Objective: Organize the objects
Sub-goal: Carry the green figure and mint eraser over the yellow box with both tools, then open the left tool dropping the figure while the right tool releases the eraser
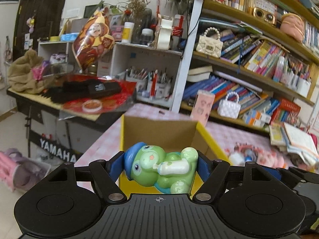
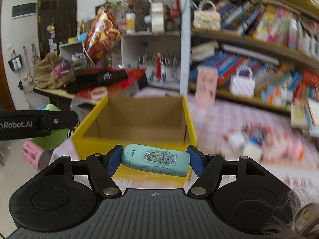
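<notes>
A green toy figure with a blue cap (image 1: pixel 159 166) lies sideways between the blue pads of my left gripper (image 1: pixel 160 166), which is shut on it. It hangs over the near edge of an open yellow cardboard box (image 1: pixel 207 134). My right gripper (image 2: pixel 155 161) is shut on a teal handheld device with a sticker (image 2: pixel 157 160), held crosswise in front of the same yellow box (image 2: pixel 89 119). In the right wrist view the left gripper's black finger (image 2: pixel 39 123) and the green toy (image 2: pixel 51 139) show at the left edge.
The box stands on a pink checked tablecloth (image 1: pixel 143 109) with small pink and white toys (image 1: pixel 251 155) to its right. Behind are crowded bookshelves (image 1: pixel 249 59), a white handbag (image 1: pixel 229 105) and a pink card (image 1: pixel 204 105). A cluttered keyboard stand (image 1: pixel 59 153) stands at left.
</notes>
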Demonstrator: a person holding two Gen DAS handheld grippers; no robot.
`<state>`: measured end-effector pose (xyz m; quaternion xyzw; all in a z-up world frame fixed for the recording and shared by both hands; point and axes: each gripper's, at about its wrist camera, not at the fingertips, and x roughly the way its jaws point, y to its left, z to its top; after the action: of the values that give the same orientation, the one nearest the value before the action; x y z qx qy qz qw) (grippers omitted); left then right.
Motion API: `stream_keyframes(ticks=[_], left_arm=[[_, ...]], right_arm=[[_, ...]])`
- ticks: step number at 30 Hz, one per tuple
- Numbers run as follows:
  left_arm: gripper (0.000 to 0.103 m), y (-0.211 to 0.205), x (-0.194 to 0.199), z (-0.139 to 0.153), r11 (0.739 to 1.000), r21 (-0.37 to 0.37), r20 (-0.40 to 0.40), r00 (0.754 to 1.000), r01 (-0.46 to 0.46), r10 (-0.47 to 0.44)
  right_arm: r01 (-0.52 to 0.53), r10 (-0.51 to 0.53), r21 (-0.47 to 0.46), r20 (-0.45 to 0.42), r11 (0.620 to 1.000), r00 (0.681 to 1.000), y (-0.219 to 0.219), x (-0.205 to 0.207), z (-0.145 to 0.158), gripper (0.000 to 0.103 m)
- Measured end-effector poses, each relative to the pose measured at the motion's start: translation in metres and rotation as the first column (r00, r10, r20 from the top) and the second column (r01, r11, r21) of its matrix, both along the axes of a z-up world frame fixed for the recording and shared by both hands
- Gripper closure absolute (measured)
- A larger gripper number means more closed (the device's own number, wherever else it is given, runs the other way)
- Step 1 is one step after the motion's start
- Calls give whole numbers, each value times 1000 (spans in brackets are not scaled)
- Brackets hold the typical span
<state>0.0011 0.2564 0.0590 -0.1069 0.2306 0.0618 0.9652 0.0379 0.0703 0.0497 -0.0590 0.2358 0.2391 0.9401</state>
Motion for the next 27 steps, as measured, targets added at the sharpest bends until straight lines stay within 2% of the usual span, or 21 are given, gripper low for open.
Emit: stream_keyframes(ticks=[4,9,13,16,22,23,27], left_arm=[[29,14,54,-8,997,-74,-43,999,-23,19],[29,16,112,-29,999,-14,-116,992,-48,46],[28,23,150,-46,997,-44,-187,981,-55,46],[28,22,171,-55,999,2,-233,971,-47,46],[28,17,199,-73,997,82,-344,938,-15,42],[28,15,202,-75,995,102,-369,928,-7,44],[25,8,206,-77,986,166,-398,916,22,46]], right_arm=[[-103,105,-78,22,992,994,19,59,-9,36],[-236,237,-203,-21,950,971,43,123,-29,36],[-322,326,-271,-33,907,945,61,152,-38,36],[-358,344,-326,-99,875,934,74,174,-50,35],[-461,397,-429,-234,777,887,95,203,-70,35],[-463,393,-439,-246,770,886,96,206,-72,35],[-464,364,-435,-297,772,883,97,210,-77,35]])
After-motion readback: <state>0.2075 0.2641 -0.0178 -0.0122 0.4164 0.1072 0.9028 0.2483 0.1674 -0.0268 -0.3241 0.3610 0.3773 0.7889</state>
